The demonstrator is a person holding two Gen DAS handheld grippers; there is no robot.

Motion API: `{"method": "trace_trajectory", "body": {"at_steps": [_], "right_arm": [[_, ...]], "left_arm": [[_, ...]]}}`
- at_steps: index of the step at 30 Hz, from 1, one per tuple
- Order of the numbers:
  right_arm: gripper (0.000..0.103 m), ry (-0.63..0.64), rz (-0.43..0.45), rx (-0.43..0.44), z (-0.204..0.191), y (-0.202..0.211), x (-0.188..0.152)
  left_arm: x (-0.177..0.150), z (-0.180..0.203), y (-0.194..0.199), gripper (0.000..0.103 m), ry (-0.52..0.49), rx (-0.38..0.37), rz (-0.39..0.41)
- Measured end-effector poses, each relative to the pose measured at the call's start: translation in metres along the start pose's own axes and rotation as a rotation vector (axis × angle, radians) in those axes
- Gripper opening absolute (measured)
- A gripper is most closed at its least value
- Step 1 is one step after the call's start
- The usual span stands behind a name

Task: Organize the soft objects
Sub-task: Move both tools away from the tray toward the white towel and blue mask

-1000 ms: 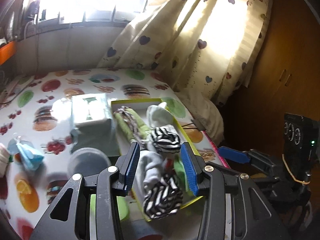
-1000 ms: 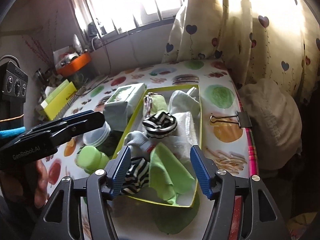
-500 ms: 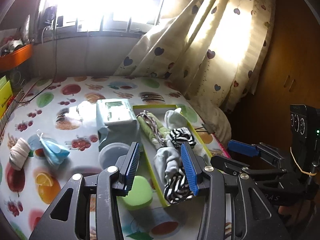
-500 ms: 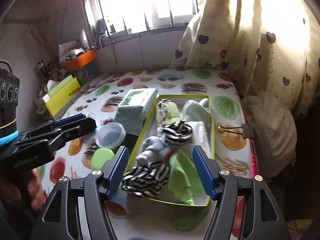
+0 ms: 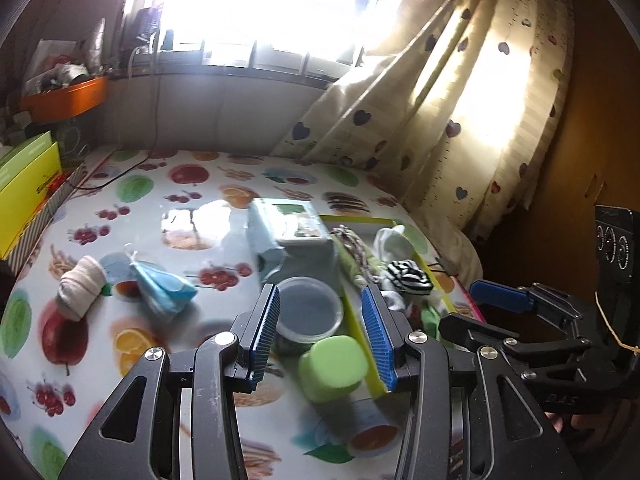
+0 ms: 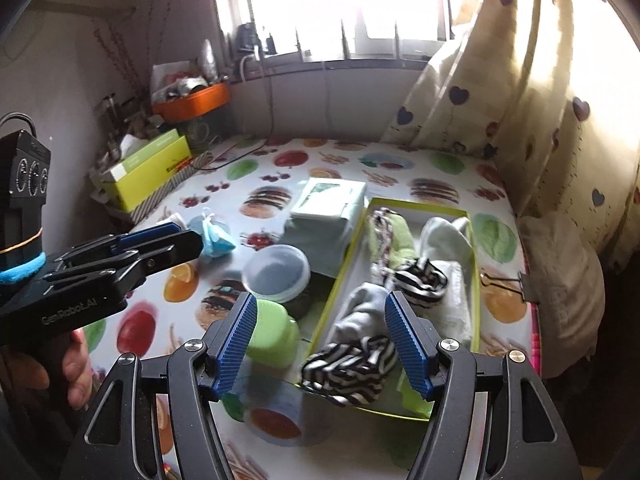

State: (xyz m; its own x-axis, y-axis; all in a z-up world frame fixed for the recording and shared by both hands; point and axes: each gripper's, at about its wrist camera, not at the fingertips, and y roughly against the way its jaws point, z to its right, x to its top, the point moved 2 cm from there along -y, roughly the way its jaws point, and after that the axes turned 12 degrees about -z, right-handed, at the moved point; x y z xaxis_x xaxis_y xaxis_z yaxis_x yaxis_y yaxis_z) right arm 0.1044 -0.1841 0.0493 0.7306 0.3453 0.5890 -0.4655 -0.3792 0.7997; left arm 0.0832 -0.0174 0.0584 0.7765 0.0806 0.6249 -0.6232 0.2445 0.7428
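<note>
Now our left gripper [image 5: 320, 332], spread and empty, sits nearer the loose items.
Ahead-left lie the rolled sock [image 5: 78, 286] and blue pouch [image 5: 162, 290]; our right gripper [image 6: 320, 344] is also spread.

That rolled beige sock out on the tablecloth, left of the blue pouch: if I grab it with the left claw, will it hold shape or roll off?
The rolled beige sock looks soft and light, so it should squash between the pads rather than resist. It is bundled into a rough cylinder lying on its side, so a nudge may roll it. The glossy tablecloth probably lets it slide; the roll could loosen when lifted.
</note>
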Motion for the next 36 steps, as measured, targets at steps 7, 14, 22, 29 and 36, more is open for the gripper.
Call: {"method": "trace_trajectory", "body": {"at_steps": [7, 14, 22, 29, 36], "right_arm": [[0.067, 0.049, -0.021, 0.027, -0.026, -0.01, 0.008], [0.067, 0.104, -0.05, 0.058, -0.054, -0.027, 0.014], [0.067, 0.168, -0.08, 0.105, -0.093, -0.048, 0.027], [0.067, 0.214, -0.101, 0.128, -0.12, -0.064, 0.038], [0.067, 0.221, -0.12, 0.141, -0.134, -0.082, 0.049]], "left_arm": [[-0.007, -0.024, 0.009, 0.044, 0.032, 0.024, 0.007], [-0.021, -0.056, 0.017, 0.044, 0.08, 0.062, 0.013], [-0.031, -0.096, 0.029, 0.044, 0.145, 0.104, 0.015], [-0.034, -0.13, 0.04, 0.044, 0.188, 0.135, 0.032], [-0.032, -0.165, 0.039, 0.044, 0.227, 0.155, 0.027]]}}
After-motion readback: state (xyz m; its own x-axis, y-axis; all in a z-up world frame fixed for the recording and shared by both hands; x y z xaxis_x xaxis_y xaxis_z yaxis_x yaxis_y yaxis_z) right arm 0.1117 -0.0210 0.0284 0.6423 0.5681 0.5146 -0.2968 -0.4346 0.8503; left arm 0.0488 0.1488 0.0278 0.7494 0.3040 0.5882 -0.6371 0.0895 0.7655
